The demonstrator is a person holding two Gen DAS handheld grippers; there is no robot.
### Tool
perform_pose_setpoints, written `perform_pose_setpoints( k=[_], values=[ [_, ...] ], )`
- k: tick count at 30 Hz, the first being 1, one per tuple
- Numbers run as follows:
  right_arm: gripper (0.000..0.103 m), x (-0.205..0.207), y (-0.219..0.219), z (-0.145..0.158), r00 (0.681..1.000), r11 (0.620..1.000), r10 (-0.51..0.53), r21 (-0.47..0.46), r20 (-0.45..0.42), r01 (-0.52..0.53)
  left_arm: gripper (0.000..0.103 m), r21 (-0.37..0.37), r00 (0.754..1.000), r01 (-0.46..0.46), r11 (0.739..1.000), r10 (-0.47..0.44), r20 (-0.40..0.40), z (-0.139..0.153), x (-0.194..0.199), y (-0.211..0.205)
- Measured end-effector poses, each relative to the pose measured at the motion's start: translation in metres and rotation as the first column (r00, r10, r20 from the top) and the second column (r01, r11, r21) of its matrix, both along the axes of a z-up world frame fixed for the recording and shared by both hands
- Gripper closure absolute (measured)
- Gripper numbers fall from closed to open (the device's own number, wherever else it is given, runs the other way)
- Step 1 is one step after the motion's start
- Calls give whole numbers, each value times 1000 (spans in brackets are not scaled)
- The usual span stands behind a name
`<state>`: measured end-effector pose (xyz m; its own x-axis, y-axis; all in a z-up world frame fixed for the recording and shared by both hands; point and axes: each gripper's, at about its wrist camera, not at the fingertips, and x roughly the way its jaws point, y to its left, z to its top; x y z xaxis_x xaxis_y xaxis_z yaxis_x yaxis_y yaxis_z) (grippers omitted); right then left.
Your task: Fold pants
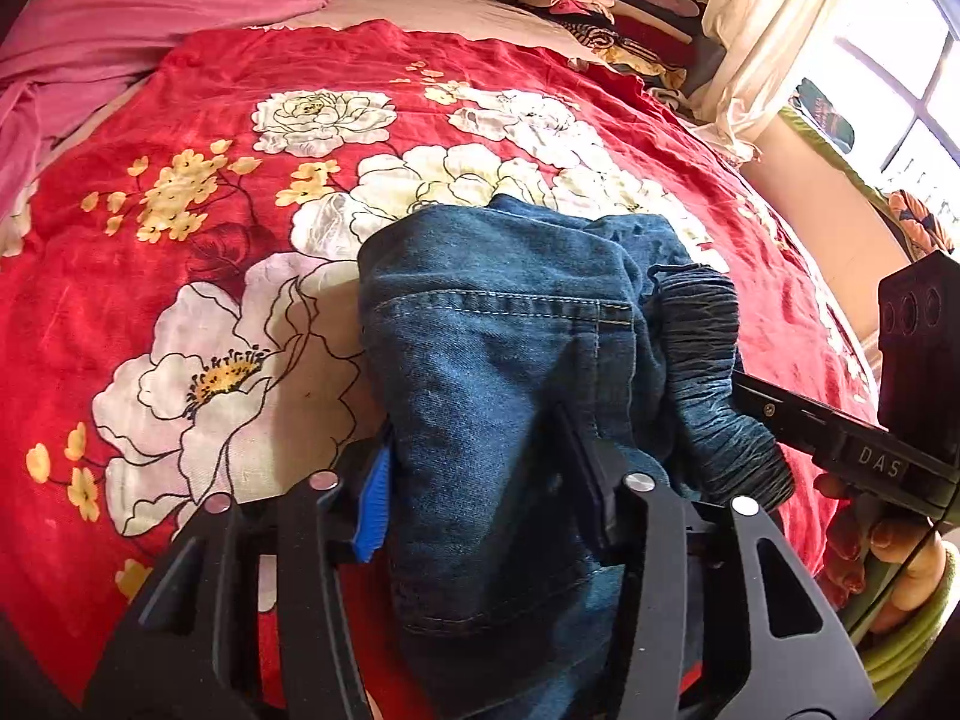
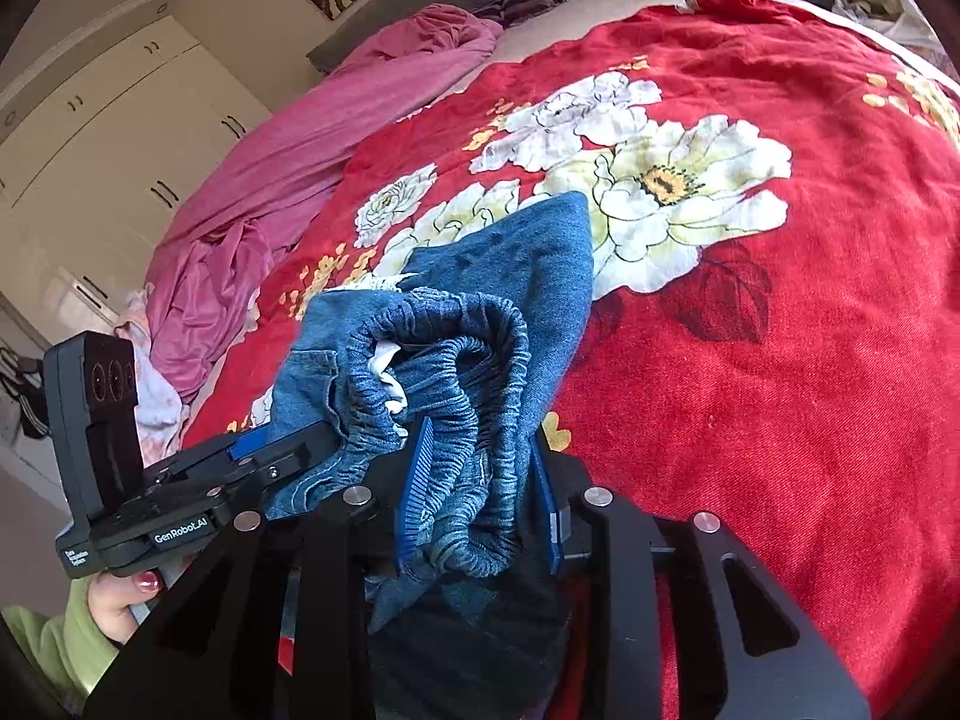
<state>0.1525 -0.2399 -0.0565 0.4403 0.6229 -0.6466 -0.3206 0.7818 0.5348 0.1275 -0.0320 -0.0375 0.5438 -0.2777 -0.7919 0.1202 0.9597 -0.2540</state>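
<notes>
Blue denim pants (image 1: 498, 348) with an elastic ruched waistband (image 1: 714, 360) are bunched and held above a red floral bedspread (image 1: 240, 120). My left gripper (image 1: 486, 492) is shut on the denim near a stitched pocket seam; the cloth fills the gap between its fingers. My right gripper (image 2: 480, 492) is shut on the gathered waistband (image 2: 456, 360), which loops between its blue pads (image 2: 414, 480). The right gripper also shows in the left wrist view (image 1: 840, 438), reaching in from the right. The left gripper shows in the right wrist view (image 2: 276, 450), clamped on the pants' left edge.
A pink sheet (image 1: 120, 30) lies crumpled at the bed's far left. A stack of folded clothes (image 1: 606, 6) sits at the far right by a curtain (image 1: 756, 30) and window. White wardrobes (image 2: 108, 120) stand beyond the bed.
</notes>
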Motion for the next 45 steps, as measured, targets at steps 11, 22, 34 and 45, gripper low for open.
perform_pose_setpoints(
  k=[11,22,34,45],
  values=[
    [81,-13,19,48,988,998,46,-47,148,-39,80,-17,996,43,999,-42,81,44,-12,-10],
    [81,48,19,87,977,999,2,-39,214,7,80,17,987,33,999,-36,156,89,41,-14],
    [81,110,27,70,985,996,-17,-80,169,31,80,61,992,5,998,-13,129,73,105,-16],
    [81,143,15,16,997,993,-64,-95,34,67,80,71,999,-11,997,7,50,28,130,-6]
  ],
)
